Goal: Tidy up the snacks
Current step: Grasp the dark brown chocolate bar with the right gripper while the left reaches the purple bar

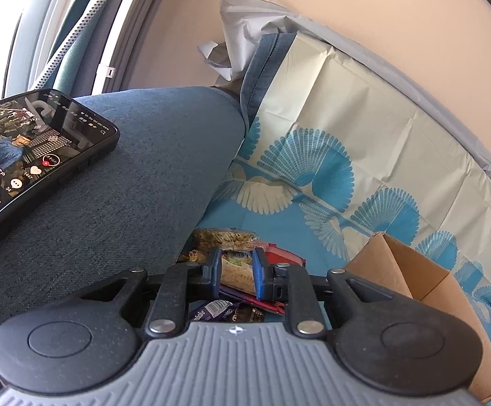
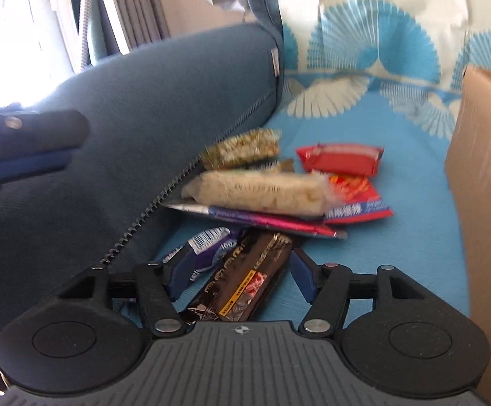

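A heap of snack packets lies on the blue patterned cloth (image 2: 397, 253) beside a blue cushion (image 2: 127, 128). In it are a granola bar (image 2: 242, 150), a red packet (image 2: 340, 159), a pale rice-cracker pack (image 2: 259, 194) and a purple packet (image 2: 208, 247). My right gripper (image 2: 242, 275) is open low over the cloth. Its fingers straddle a black snack bar (image 2: 255, 260) without pressing on it. My left gripper (image 1: 238, 272) hovers over the cushion's edge, its jaws a narrow gap apart and empty. The snack heap (image 1: 235, 270) shows beyond its fingers.
An open cardboard box (image 2: 482, 176) stands on the cloth to the right of the snacks, also seen as the box (image 1: 397, 270). A phone (image 1: 32, 155) with a lit screen lies on the cushion (image 1: 137, 203). A wall and curtains are behind.
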`<state>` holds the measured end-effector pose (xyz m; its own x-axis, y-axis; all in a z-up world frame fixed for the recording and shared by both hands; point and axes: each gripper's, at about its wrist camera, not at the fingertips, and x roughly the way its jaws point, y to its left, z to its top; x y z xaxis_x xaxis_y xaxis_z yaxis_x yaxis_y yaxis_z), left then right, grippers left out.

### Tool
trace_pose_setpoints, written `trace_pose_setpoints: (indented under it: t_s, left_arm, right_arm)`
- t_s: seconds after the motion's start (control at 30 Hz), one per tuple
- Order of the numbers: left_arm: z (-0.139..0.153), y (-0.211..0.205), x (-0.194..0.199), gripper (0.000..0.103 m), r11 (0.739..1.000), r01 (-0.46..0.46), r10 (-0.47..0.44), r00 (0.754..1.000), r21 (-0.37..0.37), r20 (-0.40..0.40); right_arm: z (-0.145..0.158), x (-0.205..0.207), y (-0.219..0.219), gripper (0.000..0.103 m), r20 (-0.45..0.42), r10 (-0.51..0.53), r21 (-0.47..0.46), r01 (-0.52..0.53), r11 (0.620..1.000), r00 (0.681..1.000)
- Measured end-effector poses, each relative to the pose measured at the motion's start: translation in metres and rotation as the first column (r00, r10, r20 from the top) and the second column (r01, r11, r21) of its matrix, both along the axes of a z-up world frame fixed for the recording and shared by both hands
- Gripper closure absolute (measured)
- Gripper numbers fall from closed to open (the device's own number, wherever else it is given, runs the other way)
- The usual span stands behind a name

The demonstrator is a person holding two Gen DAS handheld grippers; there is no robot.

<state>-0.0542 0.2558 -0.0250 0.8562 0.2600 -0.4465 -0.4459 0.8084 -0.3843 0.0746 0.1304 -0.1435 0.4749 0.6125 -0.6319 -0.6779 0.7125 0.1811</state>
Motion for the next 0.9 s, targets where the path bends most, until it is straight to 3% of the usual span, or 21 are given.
trace_pose_setpoints:
  t_s: [0.1, 0.23, 0.43, 0.6, 0.9]
  left_arm:
    - [-0.001, 0.002, 0.000, 0.080, 1.000, -0.009, 0.009, 1.000, -0.011, -0.002]
    - [-0.001, 0.001, 0.001, 0.076, 1.000, -0.006, 0.006, 1.000, -0.006, -0.008]
    - [-0.001, -0.002, 0.003, 0.076, 1.000, -0.003, 0.003, 1.000, 0.012, -0.011]
    - [0.000, -0.003, -0.001, 0.075, 1.000, -0.004, 0.004, 1.000, 0.016, -0.004]
    - [0.000, -0.007, 0.002, 0.068, 0.997, 0.073, -0.073, 0.996, 0.007, -0.041]
  right_arm:
    - [-0.007, 0.004, 0.007, 0.039, -0.014, -0.005, -0.041, 0.004, 0.999, 1.000]
    - [-0.010, -0.001, 0.011, 0.040, 0.030, 0.026, -0.087, -0.023, 0.996, 0.999]
    - [-0.009, -0.005, 0.005, 0.059, 0.061, 0.053, -0.118, -0.045, 0.992, 0.997]
    - [-0.001, -0.013, -0.013, 0.062, 0.064, 0.049, -0.153, -0.039, 0.987, 0.997]
    - [0.021, -0.046, -0.067, 0.063, -0.036, 0.024, -0.181, -0.030, 0.983, 0.999]
